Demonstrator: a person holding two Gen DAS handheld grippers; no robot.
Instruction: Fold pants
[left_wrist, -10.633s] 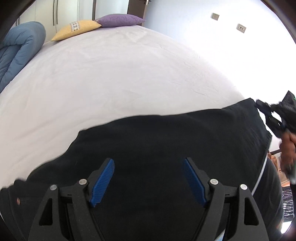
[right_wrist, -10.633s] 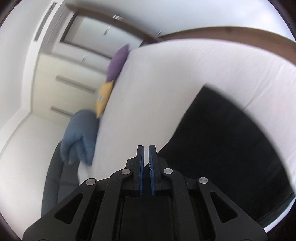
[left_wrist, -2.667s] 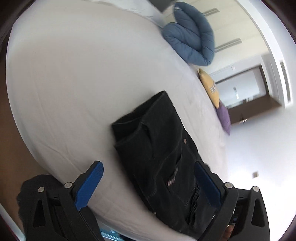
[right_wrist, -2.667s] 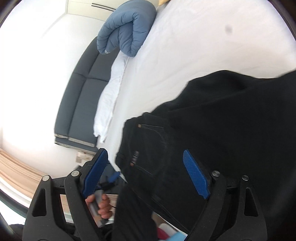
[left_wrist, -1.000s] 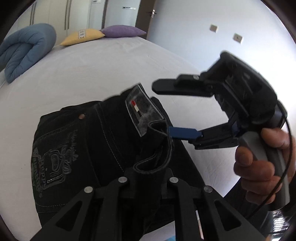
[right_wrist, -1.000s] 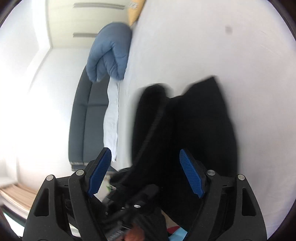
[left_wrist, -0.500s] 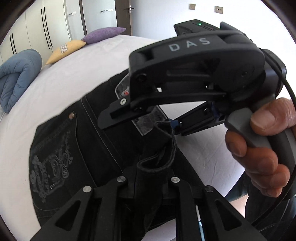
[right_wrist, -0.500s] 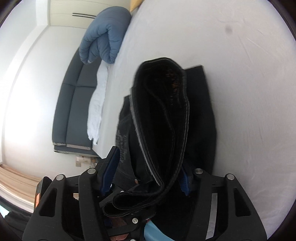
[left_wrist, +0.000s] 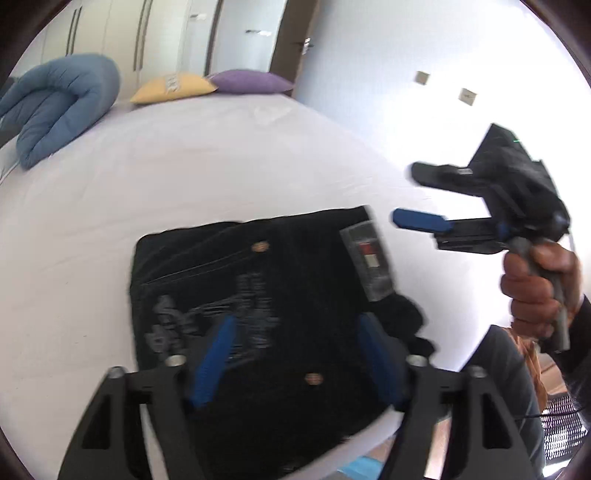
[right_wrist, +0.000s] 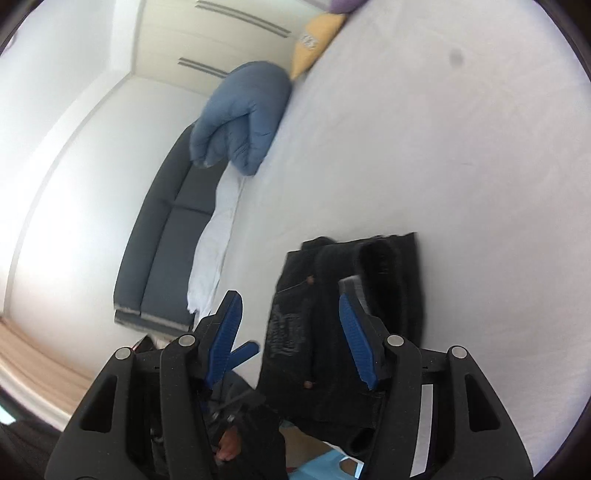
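Note:
The black pants (left_wrist: 258, 314) lie folded into a compact rectangle near the front edge of the white bed (left_wrist: 184, 166). A grey label patch (left_wrist: 369, 266) and printed back pocket face up. My left gripper (left_wrist: 295, 354) is open and empty just above the pants. My right gripper (right_wrist: 291, 332) is open and empty, raised above the pants (right_wrist: 354, 302). It also shows in the left wrist view (left_wrist: 421, 195), held in a hand to the right of the pants.
A rolled blue duvet (left_wrist: 55, 103), a yellow pillow (left_wrist: 173, 86) and a purple pillow (left_wrist: 251, 81) lie at the far end of the bed. A dark grey sofa (right_wrist: 166, 229) stands beside the bed. The person's legs are at the bed's front edge.
Both grippers have let go of the pants and opened. The pants dropped flat onto the bed, and the right gripper has pulled back to the right.

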